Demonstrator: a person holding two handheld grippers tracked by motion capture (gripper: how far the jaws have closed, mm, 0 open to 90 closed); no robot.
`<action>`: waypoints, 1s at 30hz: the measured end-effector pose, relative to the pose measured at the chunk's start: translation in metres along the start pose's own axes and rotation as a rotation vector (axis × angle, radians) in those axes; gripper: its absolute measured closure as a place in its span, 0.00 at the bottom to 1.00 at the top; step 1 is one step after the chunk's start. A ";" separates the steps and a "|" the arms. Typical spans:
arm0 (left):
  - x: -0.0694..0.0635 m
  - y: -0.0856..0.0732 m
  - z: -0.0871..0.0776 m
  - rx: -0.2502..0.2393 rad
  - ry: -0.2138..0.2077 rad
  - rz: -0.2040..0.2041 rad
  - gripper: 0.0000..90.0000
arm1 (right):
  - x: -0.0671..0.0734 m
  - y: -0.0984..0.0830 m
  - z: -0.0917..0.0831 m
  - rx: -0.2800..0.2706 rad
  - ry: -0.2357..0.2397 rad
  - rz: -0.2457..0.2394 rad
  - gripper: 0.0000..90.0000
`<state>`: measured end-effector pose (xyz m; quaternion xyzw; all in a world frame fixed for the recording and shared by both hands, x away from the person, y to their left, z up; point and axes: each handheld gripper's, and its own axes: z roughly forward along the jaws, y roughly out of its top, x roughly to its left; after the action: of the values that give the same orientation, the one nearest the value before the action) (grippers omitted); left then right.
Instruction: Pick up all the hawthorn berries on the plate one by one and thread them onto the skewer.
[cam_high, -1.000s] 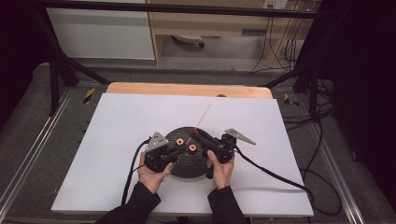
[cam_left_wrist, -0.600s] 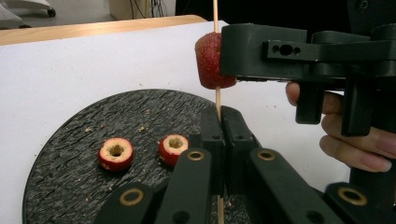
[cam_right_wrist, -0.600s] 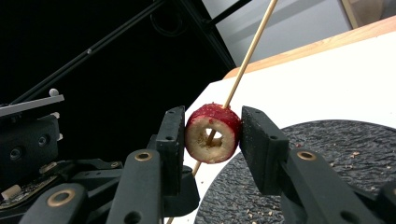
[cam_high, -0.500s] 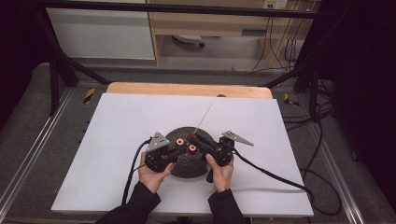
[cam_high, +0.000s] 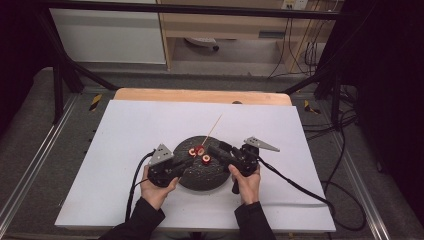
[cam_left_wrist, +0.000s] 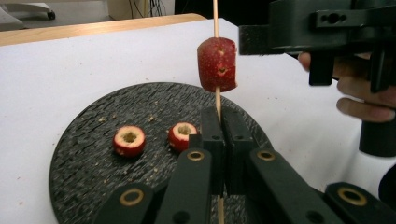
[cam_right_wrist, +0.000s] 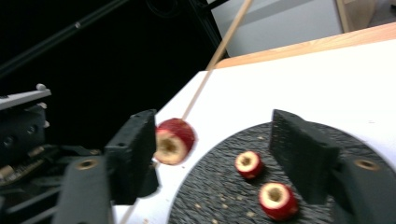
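Skewer (cam_left_wrist: 216, 95): thin wooden stick, clamped near its lower end between the left jaws; rose away from them, slanting over the far rim of the plate toward the table's back edge in the high view (cam_high: 212, 129).
Threaded fruit (cam_left_wrist: 217, 64): red cored piece, pierced through by the skewer, sat on the stick a little above the left jaws and clear of the plate; cut pale face turned toward the right gripper view (cam_right_wrist: 173, 141).
Loose fruit pieces: two red rings with pale hollow centres, lay flat on the plate, near each other but apart (cam_left_wrist: 129, 140) (cam_left_wrist: 183, 136); also seen between the right jaws' line of sight (cam_right_wrist: 249, 164) (cam_right_wrist: 278, 199).
Plate (cam_left_wrist: 84, 154): round, dark, rough-surfaced, speckled with crumbs; rested on the white sheet near the person's edge.
Left gripper (cam_left_wrist: 218, 135): jaws fully closed, pads pinched on the skewer.
Right gripper (cam_right_wrist: 224, 158): jaws parted, had just been opening; nothing pressed by the pads; threaded fruit just beside the inner face of one jaw, whether touching could not be told.
Hands: left hand (cam_high: 156, 190) and right hand (cam_high: 246, 181) gripped the tool handles at the plate's near sides.
Table cover (cam_high: 130, 130): white sheet over a wooden table (cam_high: 200, 96).
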<state>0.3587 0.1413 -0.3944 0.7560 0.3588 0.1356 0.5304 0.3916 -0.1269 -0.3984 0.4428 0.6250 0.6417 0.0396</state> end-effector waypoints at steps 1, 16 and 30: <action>0.001 -0.001 -0.002 0.004 0.000 -0.001 0.98 | -0.002 0.001 -0.002 0.010 -0.004 -0.005 0.31; 0.019 -0.017 -0.027 0.053 0.020 0.033 0.98 | -0.019 0.004 -0.019 0.238 -0.104 -0.153 0.04; 0.034 -0.034 -0.047 0.101 0.027 0.032 0.98 | -0.019 0.009 -0.014 0.399 -0.168 -0.230 0.04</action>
<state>0.3414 0.2036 -0.4119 0.7856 0.3601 0.1362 0.4844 0.3994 -0.1513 -0.3985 0.4194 0.7802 0.4579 0.0762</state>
